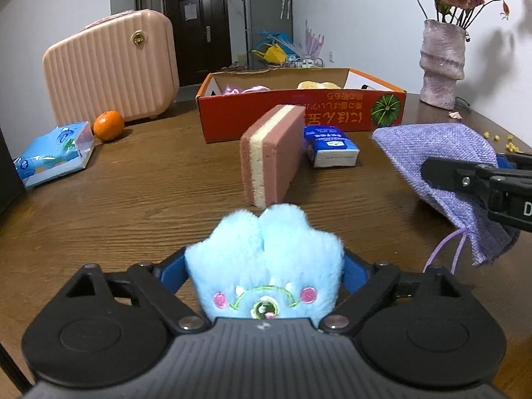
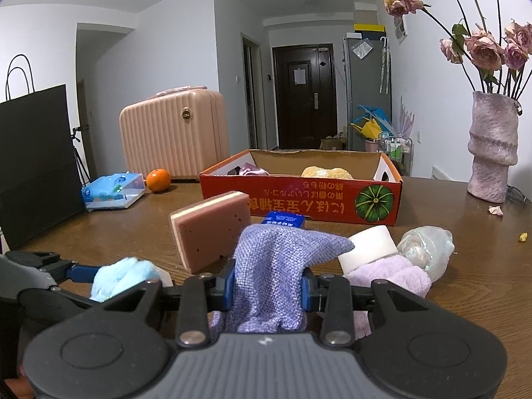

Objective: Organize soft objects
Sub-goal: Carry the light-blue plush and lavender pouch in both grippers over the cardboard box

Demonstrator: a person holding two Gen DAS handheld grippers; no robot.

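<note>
My left gripper [image 1: 264, 266] is shut on a fluffy light-blue plush toy [image 1: 266, 266] held above the table; the toy also shows in the right wrist view [image 2: 123, 277]. My right gripper [image 2: 269, 286] is shut on a purple woven drawstring pouch [image 2: 279, 266], which also shows at the right of the left wrist view [image 1: 442, 163]. An open red cardboard box [image 1: 299, 113] stands at the back with a pink cloth [image 2: 252, 169] and a yellow soft thing [image 2: 327, 172] inside. A pink-and-cream sponge [image 1: 272, 153] stands on edge before the box.
On the wooden table [image 1: 133, 193] lie a blue tissue pack [image 1: 331, 146], a white foam block [image 2: 367, 247], a lilac towel [image 2: 395, 277], a pearly wrapped object [image 2: 429, 249], a wet-wipe pack [image 1: 55, 153], an orange [image 1: 108, 125], a pink case [image 1: 113, 66], a vase [image 1: 440, 63] and a black bag [image 2: 36, 163].
</note>
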